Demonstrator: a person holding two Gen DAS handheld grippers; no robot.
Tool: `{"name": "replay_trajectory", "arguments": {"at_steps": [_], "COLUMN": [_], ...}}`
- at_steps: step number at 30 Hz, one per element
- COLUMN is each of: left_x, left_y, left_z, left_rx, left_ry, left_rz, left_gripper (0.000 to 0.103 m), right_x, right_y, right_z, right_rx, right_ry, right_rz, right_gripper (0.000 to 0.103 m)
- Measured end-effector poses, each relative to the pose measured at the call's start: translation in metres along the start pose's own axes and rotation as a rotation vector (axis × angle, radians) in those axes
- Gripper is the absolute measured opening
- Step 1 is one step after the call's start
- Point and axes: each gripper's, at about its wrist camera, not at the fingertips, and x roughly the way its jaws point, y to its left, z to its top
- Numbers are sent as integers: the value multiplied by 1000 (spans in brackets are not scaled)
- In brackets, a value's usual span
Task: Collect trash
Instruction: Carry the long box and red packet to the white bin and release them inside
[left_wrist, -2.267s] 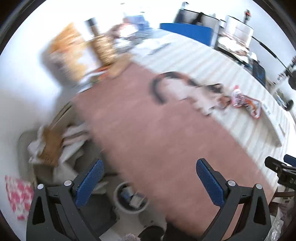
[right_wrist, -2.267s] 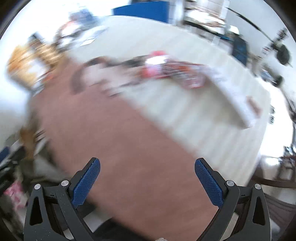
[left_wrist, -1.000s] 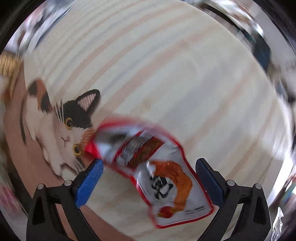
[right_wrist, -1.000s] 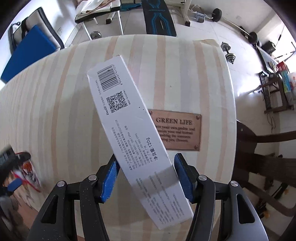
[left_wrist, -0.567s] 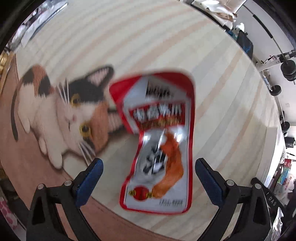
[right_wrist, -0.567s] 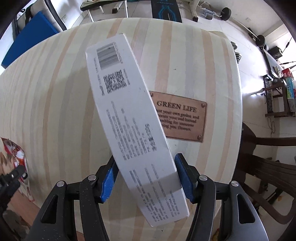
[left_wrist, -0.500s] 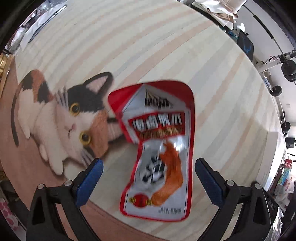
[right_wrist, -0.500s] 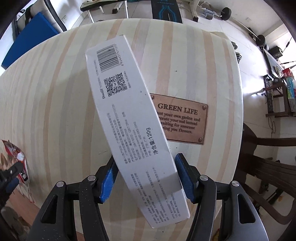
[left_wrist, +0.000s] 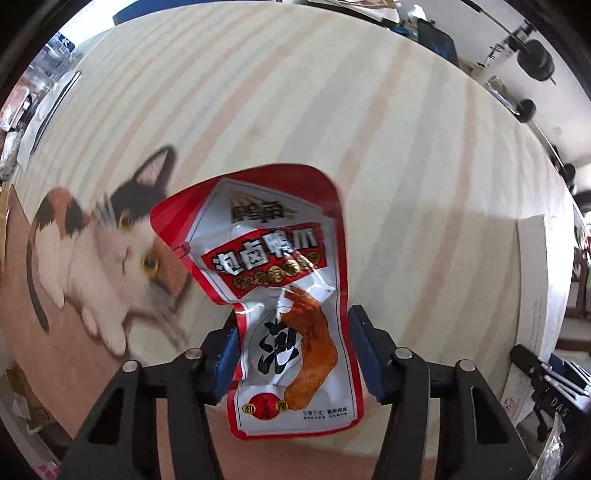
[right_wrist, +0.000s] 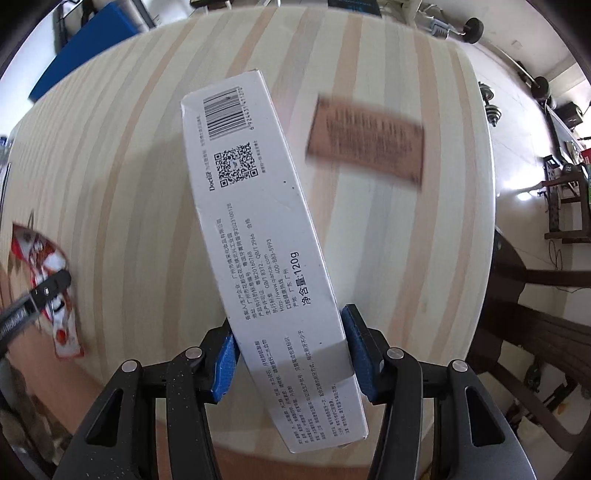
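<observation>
My left gripper (left_wrist: 293, 350) is shut on a red and white snack wrapper (left_wrist: 273, 280), holding it by its lower half above the striped table mat (left_wrist: 406, 166). My right gripper (right_wrist: 291, 356) is shut on a long white carton (right_wrist: 258, 221) with a barcode and QR code, lifted off the mat. The wrapper (right_wrist: 48, 280) and the left gripper's tip also show at the left edge of the right wrist view. The carton's edge (left_wrist: 532, 288) shows at the right of the left wrist view.
The mat has a calico cat picture (left_wrist: 96, 254) at its left and a brown label patch (right_wrist: 365, 144) at its right end. A dark wooden chair (right_wrist: 535, 314) stands beyond the table's right edge. Gym weights (right_wrist: 541, 86) lie on the floor.
My left gripper has closed from wide open onto the snack wrapper and lifted it. My right gripper has raised the white carton higher above the mat.
</observation>
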Motion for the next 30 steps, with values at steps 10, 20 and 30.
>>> {"name": "replay_trajectory", "arguments": {"at_steps": [10,20,30], "left_x": [3,5,-8], "left_y": [21,24,2], "left_z": [-88,-100,-105], "left_rx": [-29,-49,-32], "left_ry": [80,40,10], "left_rz": [-90,11,-11], "left_gripper": [53,49,33], "right_x": [12,3,-13], "right_y": [20,71,81], "right_z": [-86,-69,-87], "right_rx": [-47,-77,-108], "right_ry": [101,21,-4], "right_rz": [18,-64,-19], "right_gripper": [59,63,51]}}
